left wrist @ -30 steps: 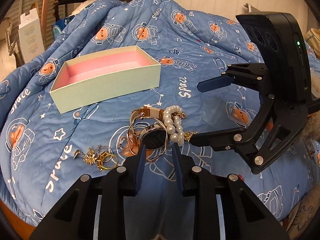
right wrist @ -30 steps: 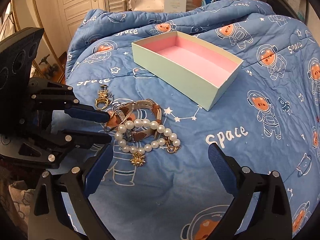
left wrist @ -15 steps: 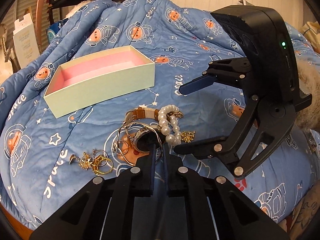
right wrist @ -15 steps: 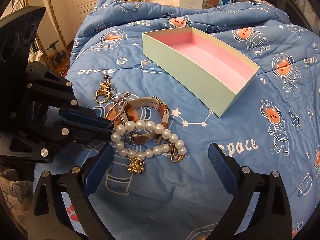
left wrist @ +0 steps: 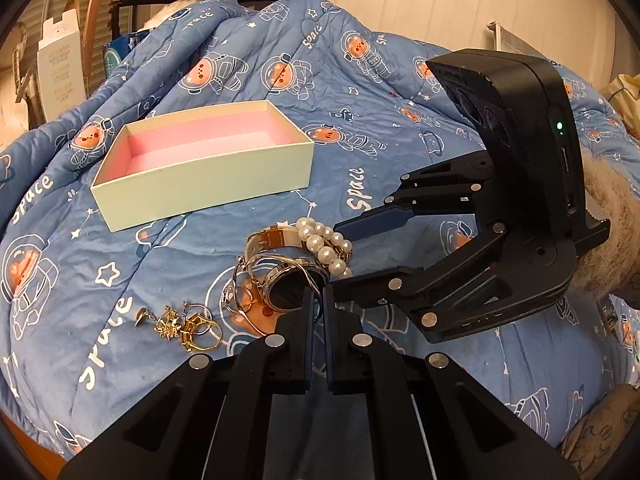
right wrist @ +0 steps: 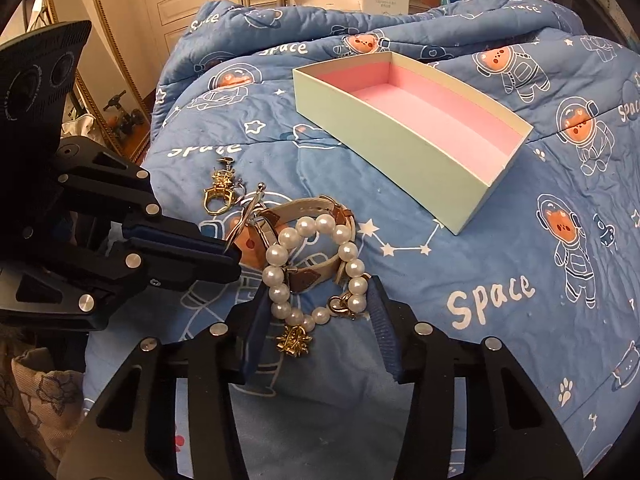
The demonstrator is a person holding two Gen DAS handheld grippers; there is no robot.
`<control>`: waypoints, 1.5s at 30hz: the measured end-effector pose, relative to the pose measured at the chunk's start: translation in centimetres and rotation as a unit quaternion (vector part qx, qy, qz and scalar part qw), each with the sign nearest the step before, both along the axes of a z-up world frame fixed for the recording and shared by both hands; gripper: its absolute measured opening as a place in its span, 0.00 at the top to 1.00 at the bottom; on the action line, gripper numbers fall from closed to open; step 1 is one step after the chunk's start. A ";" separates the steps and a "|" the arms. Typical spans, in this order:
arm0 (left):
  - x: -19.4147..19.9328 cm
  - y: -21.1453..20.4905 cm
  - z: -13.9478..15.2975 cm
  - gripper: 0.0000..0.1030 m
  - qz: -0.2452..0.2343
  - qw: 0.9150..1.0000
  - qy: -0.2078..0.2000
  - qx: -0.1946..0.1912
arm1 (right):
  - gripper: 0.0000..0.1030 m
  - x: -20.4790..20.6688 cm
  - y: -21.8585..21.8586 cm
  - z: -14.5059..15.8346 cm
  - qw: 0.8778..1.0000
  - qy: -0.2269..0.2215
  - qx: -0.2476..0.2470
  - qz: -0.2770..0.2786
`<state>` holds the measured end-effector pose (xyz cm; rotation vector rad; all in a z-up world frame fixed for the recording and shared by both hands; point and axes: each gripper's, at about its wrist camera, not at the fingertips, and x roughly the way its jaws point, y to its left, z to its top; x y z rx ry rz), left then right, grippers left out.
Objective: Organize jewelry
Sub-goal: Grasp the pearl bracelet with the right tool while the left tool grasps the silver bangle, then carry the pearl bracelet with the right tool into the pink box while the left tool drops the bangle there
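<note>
Left gripper (left wrist: 317, 304) jaws pinch thin bangle (left wrist: 256, 258); right gripper (right wrist: 316, 314) jaws closing round pearl bracelet (right wrist: 316, 268), contact unclear

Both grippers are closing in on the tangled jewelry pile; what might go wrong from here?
The left gripper is shut on a thin bangle hooked around the watch, so lifting may drag it along. The right gripper's jaws, just closing, straddle the pearl bracelet lying over the watch strap; both pulls could snag.

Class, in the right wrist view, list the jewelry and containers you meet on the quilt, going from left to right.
Gold rings cluster → strap watch → pearl bracelet → open pink-lined box.
</note>
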<state>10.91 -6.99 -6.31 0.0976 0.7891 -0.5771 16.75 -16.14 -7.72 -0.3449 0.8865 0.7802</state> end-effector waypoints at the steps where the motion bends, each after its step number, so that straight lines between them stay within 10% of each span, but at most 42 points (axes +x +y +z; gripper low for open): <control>1: -0.1 0.1 0.1 0.96 0.001 1.000 0.001 -0.003 | 0.60 -0.1 -0.1 0.2 1.000 0.001 0.003 -0.001; 3: -0.2 0.3 0.3 0.96 0.003 1.000 0.001 -0.011 | 0.84 0.0 -0.2 0.4 1.000 0.017 0.017 0.002; 8: -0.3 0.7 0.6 0.96 0.013 1.000 0.003 -0.022 | 0.91 0.2 -0.8 0.2 0.999 0.031 0.023 -0.014; 28: 0.1 1.6 5.0 0.96 0.014 0.998 -0.040 -0.039 | 0.91 0.9 -1.1 7.2 0.997 0.009 0.072 -0.022; 45: 11.1 3.3 7.6 0.96 0.048 0.998 -0.042 -0.018 | 0.91 12.0 1.4 9.9 0.995 -0.011 0.059 -0.081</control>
